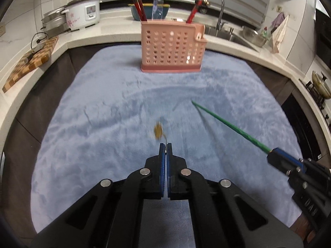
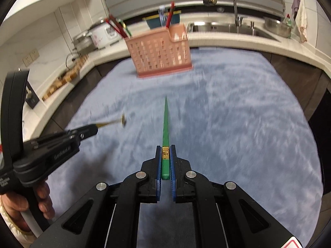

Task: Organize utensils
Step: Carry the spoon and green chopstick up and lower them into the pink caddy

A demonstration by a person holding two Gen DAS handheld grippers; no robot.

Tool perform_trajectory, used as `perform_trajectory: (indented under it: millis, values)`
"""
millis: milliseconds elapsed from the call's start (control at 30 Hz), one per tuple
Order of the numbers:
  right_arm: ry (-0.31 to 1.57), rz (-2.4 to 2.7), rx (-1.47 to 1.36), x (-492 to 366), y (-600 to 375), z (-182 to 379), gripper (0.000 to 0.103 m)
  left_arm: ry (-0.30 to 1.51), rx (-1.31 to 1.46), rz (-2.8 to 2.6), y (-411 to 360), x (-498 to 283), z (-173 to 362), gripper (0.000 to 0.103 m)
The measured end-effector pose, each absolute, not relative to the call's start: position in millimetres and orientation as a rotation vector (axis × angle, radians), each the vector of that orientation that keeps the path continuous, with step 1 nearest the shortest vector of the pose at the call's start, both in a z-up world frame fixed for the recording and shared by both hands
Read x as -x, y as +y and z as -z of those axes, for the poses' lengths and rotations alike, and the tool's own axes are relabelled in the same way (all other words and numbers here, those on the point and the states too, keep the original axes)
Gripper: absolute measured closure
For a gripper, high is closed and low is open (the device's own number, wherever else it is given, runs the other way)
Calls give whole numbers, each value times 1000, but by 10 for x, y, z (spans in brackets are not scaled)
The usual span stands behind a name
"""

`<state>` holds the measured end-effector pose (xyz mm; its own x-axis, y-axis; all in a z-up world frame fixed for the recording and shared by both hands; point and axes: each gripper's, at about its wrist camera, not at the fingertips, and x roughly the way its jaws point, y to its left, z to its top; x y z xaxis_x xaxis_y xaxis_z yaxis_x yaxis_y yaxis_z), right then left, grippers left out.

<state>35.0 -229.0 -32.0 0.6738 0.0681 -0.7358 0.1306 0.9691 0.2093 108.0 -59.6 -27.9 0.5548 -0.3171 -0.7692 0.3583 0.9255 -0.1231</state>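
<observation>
Gripping a green chopstick (image 2: 165, 124) near its thick gold-banded end, the right gripper (image 2: 165, 147) hangs over the near middle of the blue towel (image 1: 103, 103), tip aimed at the far edge. Beside it, the left gripper (image 1: 165, 144) is clenched on a thin gold utensil (image 1: 158, 132), its head blurred. A pink holder (image 1: 171, 45) with red chopsticks (image 1: 138, 4) stands at the towel's far edge.

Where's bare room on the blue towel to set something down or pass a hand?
Free: the whole blue fleece towel between the pink perforated plastic utensil caddy and both grippers, plus its left and right margins. Crowded: the caddy's top, with red chopsticks sticking up.
</observation>
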Motion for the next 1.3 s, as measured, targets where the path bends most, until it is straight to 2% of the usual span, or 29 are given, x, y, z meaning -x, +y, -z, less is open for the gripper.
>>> perform_trajectory:
  millis: [567,1067,1300]
  values:
    - [590,32,-282,-651,-2588,-800,96,739,12,440,-459,-1388,-683,103]
    - [342,-10,-266,-1727,-2747,-1792,96,502,61,467,-717,-2538,-1789,102]
    - [282,8,-307,-2389,-2861,-1937,96,514,129,483,-749,-3083,-1818,103]
